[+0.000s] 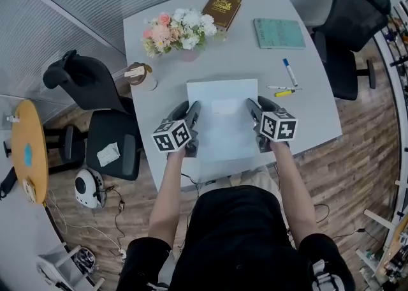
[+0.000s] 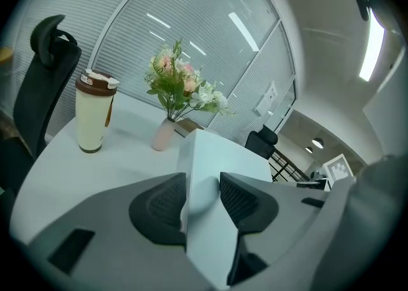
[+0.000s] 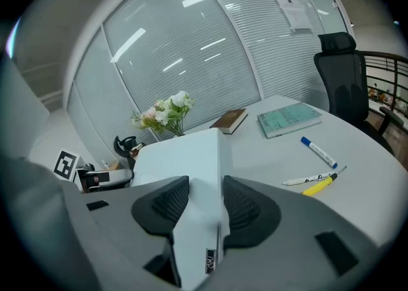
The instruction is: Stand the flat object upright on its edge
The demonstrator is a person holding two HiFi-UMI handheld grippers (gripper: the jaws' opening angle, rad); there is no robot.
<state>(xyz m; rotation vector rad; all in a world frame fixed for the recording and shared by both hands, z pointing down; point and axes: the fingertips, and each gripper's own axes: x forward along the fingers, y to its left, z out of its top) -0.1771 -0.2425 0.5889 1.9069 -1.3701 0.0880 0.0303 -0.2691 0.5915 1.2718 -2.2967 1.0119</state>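
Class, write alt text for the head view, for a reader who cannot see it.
Seen from above, a person's left tool and right tool clamp a flat white box by its two sides over a grey table. Beyond it are a bunch of flowers, a cup, a brown book, a teal book and marker pens.

The board is filling the middle. Tabletop is lying bare near right; pens are lying far right, cup and flowers are standing far left.
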